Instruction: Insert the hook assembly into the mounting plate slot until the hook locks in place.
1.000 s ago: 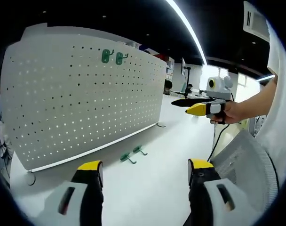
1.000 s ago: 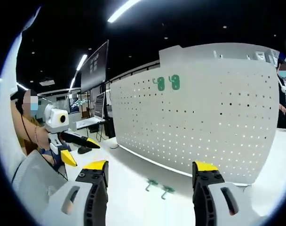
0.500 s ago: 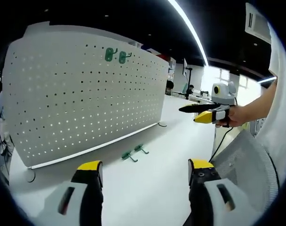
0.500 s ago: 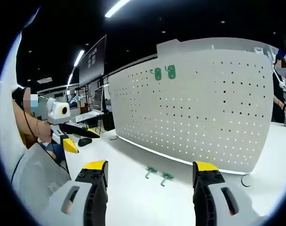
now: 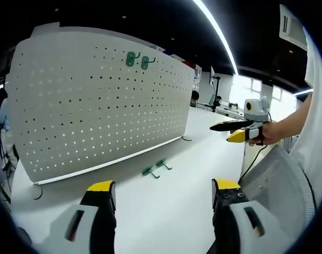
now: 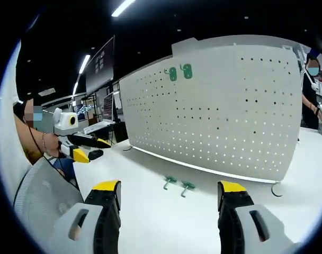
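Left gripper view looks along the left gripper [image 5: 160,191], whose two yellow-tipped jaws rise from the bottom edge set wide apart with nothing between them, over a white table [image 5: 166,211]. Beyond the jaws stands a white pegboard [image 5: 97,100], upright on the table and running away toward the right. Two green hooks [image 5: 137,59] hang side by side in its holes near the top edge. Two more green hooks [image 5: 155,169] lie loose on the tabletop just in front of the board's lower rail, close to each other and well ahead of the jaws (neither gripper touches them). At the right of this view the right gripper [image 5: 229,131] is held up by a hand [image 5: 267,133], its dark jaws with yellow tips pointing left toward the board and parted, holding nothing. Right gripper view shows the same scene from the other side: the right gripper [image 6: 169,190] has its own jaws released and spread, empty, above the table [image 6: 166,222]. The pegboard [image 6: 224,106] stands ahead with the hung hooks [image 6: 179,72] near its top, and the loose hooks [image 6: 178,184] lie on the table between the jaws and the board's base. At the left the left gripper [image 6: 93,148] is held in the air, jaws apart. A person [image 6: 310,95] stands at the far right behind the board.
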`<state>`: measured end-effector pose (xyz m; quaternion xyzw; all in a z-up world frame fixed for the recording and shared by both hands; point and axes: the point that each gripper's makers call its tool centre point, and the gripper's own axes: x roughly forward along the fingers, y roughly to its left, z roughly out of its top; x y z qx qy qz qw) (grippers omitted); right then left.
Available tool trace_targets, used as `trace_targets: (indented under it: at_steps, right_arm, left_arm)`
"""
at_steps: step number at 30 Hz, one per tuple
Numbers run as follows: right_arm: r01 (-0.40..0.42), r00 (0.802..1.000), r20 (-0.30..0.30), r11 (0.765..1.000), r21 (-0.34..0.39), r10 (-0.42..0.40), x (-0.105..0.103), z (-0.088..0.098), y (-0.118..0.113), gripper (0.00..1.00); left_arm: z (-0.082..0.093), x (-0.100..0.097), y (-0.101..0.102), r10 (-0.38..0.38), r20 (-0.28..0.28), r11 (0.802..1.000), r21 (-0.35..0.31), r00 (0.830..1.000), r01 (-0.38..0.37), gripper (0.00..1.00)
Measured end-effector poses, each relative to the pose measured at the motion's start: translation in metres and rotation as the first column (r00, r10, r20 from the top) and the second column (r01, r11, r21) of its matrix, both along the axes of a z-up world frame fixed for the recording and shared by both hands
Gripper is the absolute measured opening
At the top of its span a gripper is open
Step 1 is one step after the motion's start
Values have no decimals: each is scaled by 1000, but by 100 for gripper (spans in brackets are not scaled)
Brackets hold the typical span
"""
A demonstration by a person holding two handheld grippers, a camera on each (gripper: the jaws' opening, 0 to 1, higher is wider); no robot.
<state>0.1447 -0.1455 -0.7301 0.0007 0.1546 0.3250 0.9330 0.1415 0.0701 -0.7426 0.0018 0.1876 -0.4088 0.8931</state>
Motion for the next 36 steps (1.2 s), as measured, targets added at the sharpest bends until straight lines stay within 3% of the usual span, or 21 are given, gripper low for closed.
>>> trace_targets:
  at_steps: [20, 36]
  right_arm:
    - [-11, 998, -58, 1000, -29, 9, -15, -18, -6, 73]
    - [-13, 998, -57, 1000, -27, 11, -14, -16, -4, 73]
  left_arm:
    - [-6, -4, 5, 6, -14, 1000, 6, 1000, -6, 76]
    - [-6, -1, 2, -15, -10, 1000, 20, 1000, 15, 76]
